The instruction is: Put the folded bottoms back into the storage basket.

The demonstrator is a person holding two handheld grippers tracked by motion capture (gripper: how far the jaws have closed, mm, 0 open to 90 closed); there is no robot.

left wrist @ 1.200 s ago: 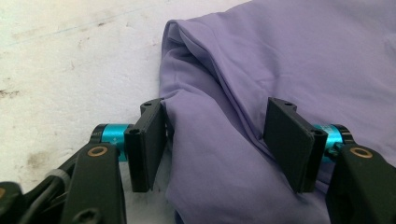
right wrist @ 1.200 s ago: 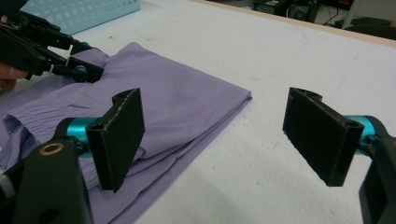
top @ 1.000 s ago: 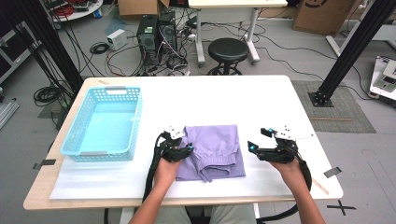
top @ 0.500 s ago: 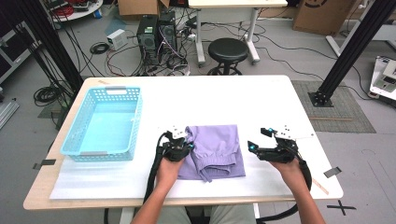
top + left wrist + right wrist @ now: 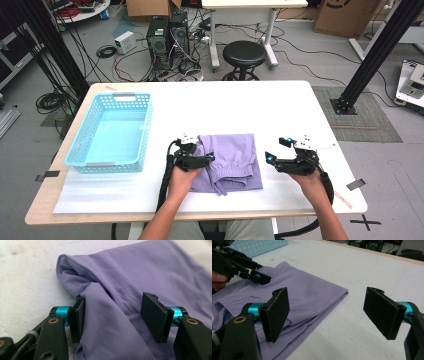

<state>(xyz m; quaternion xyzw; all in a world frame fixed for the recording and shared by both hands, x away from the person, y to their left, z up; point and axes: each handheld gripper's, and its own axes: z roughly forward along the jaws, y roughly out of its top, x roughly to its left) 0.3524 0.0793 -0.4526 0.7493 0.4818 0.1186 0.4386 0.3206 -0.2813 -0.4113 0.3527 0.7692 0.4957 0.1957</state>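
Note:
A folded lilac garment (image 5: 235, 160) lies on the white table (image 5: 250, 105) in front of the person. My left gripper (image 5: 207, 159) rests at its left edge. Its jaws have just been opening and now stand apart around a raised fold of the lilac cloth (image 5: 150, 272). In the left gripper view the left gripper (image 5: 116, 315) has one pad against the fold and the other clear of it. My right gripper (image 5: 272, 159) sits on the table just right of the garment, open. In the right gripper view the right gripper (image 5: 329, 312) has nothing between its pads, with the garment (image 5: 307, 290) and the left gripper (image 5: 259, 277) beyond.
A light blue plastic basket (image 5: 107, 164) stands on the table's left part, with nothing inside it. Bare white table stretches behind the garment and to its right. Beyond the far edge are a black stool (image 5: 245, 52), computer cases and cables on the floor.
Both hands and the garment keep their places. In the small earlier frames I cannot make out a difference at the left jaws.

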